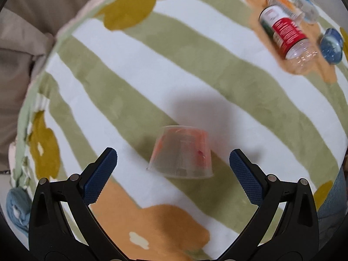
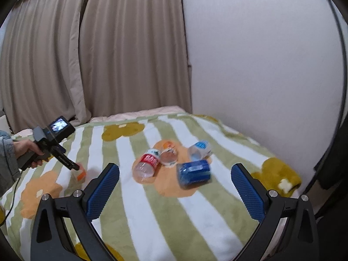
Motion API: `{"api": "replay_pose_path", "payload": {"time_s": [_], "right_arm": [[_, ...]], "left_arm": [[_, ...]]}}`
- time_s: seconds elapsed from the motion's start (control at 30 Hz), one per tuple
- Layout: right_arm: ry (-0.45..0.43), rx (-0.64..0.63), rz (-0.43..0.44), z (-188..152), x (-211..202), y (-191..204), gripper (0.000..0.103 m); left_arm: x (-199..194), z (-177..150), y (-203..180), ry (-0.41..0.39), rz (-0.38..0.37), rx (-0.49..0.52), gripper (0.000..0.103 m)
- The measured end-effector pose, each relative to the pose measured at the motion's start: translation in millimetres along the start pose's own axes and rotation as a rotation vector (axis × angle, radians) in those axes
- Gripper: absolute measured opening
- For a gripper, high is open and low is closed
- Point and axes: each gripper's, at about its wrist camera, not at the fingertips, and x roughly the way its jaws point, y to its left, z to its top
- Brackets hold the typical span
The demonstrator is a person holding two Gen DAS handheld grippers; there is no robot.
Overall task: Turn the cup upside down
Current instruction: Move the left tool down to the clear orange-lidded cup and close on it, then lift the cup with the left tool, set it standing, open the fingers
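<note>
Cup [image 1: 181, 152]: a clear plastic cup with an orange band, standing mouth-down on the blanket, wide rim on the fabric and narrow base up; the left wrist view blurs it.
Cup position: in the left wrist view it sits just ahead of the fingertips, at about 12 o'clock from the gap between them and slightly right of centre; it touches neither finger.
Left gripper [image 1: 173, 159]: jaws spread wide, blue ribbed pads facing each other, nothing between them.
Left gripper from the right wrist view [image 2: 75, 167]: its tip is right at the cup [image 2: 78, 174], at about 9 o'clock in that frame; the hand [image 2: 28, 153] holds its handle.
Right gripper [image 2: 175, 174]: jaws wide apart and holding nothing, raised over the near part of the blanket.
Blanket [image 1: 130, 69]: green and white stripes with orange and mustard flower shapes, spread over a bed.
Bottle [image 2: 146, 163]: clear, red label, lying on its side at about 12 o'clock from the right gripper.
Blue container [image 2: 193, 174]: lying just right of the bottle.
Other items: a small clear cup [image 2: 168, 155] with an orange band and a clear cup with a blue label [image 2: 199, 150], both beyond the bottle.
Backdrop: beige curtain [image 2: 65, 54] at 10 o'clock, plain wall [image 2: 261, 54] at 1 o'clock.
</note>
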Motion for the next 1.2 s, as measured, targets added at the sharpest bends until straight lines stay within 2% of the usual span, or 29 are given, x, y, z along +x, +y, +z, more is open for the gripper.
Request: {"api": "replay_pose_path", "payload": {"time_s": [0.13,0.23,0.33,0.4,0.57,0.77,0.9,1.0,1.1,1.2], "right_arm": [[0.041,0.013,0.078,-14,21,15,0.103],[0.024,-0.003,0.091,-21,23,26,0.103],[0.026,-0.029,0.093,-20,28,32,0.103],[0.023,-0.042,0.087,-18,29,33,0.103],[0.007,-0.035,0.075,-16,32,31,0.103],[-0.011,-0.015,0.075,-16,28,29,0.103],[-0.033,0.004,0.080,-14,23,23,0.103],[-0.041,0.012,0.077,-14,17,18,0.103],[-0.048,0.034,0.071,-14,10,11,0.103],[-0.046,0.070,0.071,-16,3,-1,0.103]], "left_arm": [[17,6,4,0.021,-0.036,-0.017,0.102],[26,8,4,0.031,-0.063,-0.017,0.096],[33,9,1,0.051,-0.081,-0.008,0.081],[38,10,0,0.069,-0.087,-0.003,0.064],[34,11,-5,0.072,-0.079,0.006,0.063],[-7,13,-23,0.026,-0.087,0.038,0.063],[-53,15,-67,-0.028,-0.124,0.080,0.063],[-79,16,-112,-0.035,-0.152,0.125,0.063],[-88,4,-163,-0.026,-0.165,0.186,0.063],[-78,-3,-202,0.015,-0.203,0.227,0.063]]}}
